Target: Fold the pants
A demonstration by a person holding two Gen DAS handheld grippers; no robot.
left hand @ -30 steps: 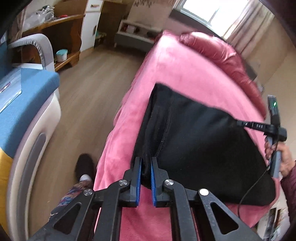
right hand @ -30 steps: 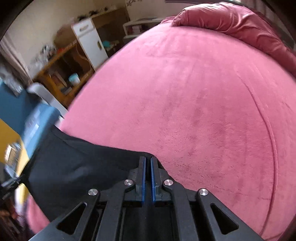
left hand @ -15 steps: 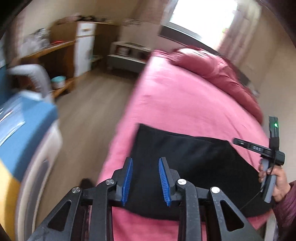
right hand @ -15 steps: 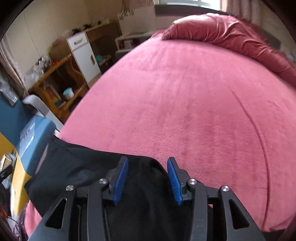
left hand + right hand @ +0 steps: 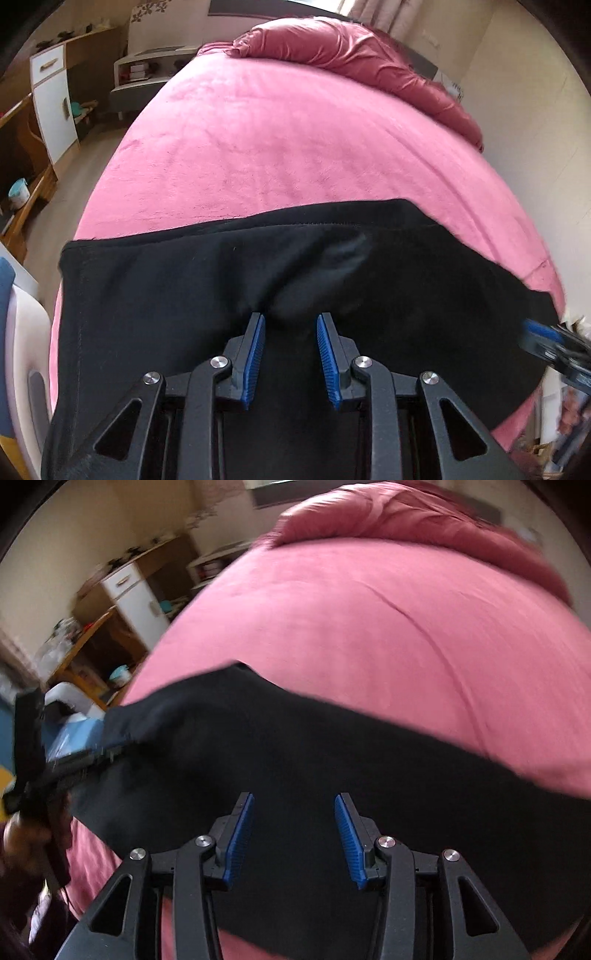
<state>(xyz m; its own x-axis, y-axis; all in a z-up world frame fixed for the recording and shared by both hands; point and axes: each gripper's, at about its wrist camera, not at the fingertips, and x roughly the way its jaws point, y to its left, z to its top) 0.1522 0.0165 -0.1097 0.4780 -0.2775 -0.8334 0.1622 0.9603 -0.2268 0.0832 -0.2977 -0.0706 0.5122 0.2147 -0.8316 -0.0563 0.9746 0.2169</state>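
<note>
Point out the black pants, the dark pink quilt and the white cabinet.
black pants (image 5: 155,295), left wrist view, flat cloth left of the gripper.
dark pink quilt (image 5: 332,44), left wrist view, its bunched middle.
white cabinet (image 5: 53,107), left wrist view, its door.

A pink bed (image 5: 295,140) fills most of what I see, its plush cover marked by a long crease on one side. A darker red quilt (image 5: 354,51) lies bunched along its far end. Beyond the bed's left edge stands a white cabinet (image 5: 51,107) against wooden shelving (image 5: 22,192), where a small teal-lidded tub (image 5: 17,190) sits. A low grey shelf unit (image 5: 147,74) stands by the far wall, on wooden floor (image 5: 92,155).
</note>
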